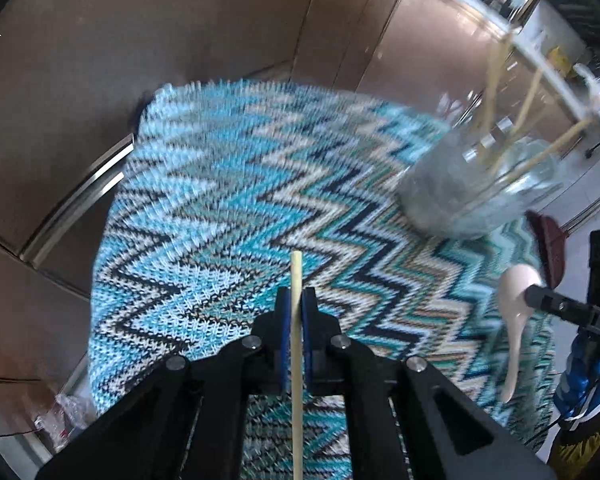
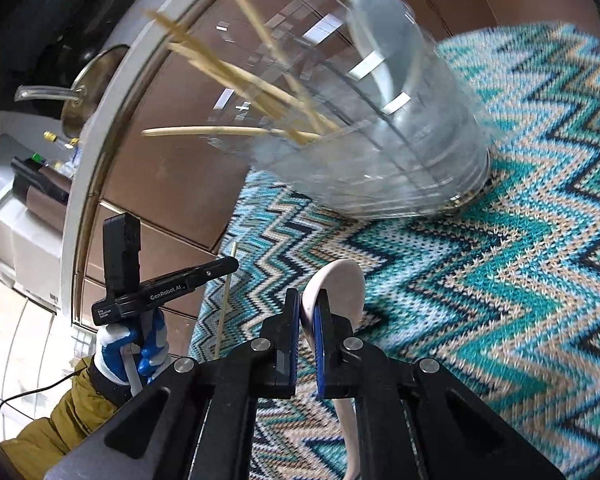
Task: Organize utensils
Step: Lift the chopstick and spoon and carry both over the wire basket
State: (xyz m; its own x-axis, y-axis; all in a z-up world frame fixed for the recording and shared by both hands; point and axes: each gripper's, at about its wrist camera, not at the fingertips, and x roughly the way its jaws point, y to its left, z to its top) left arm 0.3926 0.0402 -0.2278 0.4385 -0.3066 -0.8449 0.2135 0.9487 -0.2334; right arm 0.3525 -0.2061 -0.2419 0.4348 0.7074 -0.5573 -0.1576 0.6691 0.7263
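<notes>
My left gripper (image 1: 296, 300) is shut on a single wooden chopstick (image 1: 296, 276) that runs straight forward between the pads, above the zigzag knit mat (image 1: 220, 184). My right gripper (image 2: 309, 308) is shut on a pale ceramic spoon (image 2: 336, 280), bowl forward, handle running back under the jaws. A clear glass jar (image 2: 380, 128) stands on the mat ahead of the right gripper, holding several chopsticks (image 2: 236, 76). The jar also shows in the left wrist view (image 1: 480, 184) at right, with the spoon (image 1: 516, 304) and the right gripper (image 1: 556, 304). The left gripper (image 2: 228, 267) with its chopstick (image 2: 226, 300) shows in the right wrist view.
The mat lies on a brown glossy table (image 1: 100, 60) with a metal seam (image 1: 76, 208) at left. A dark red object (image 1: 548, 248) lies at the mat's right edge. A kitchen counter with a pot lid (image 2: 88, 88) and appliances lies beyond the table.
</notes>
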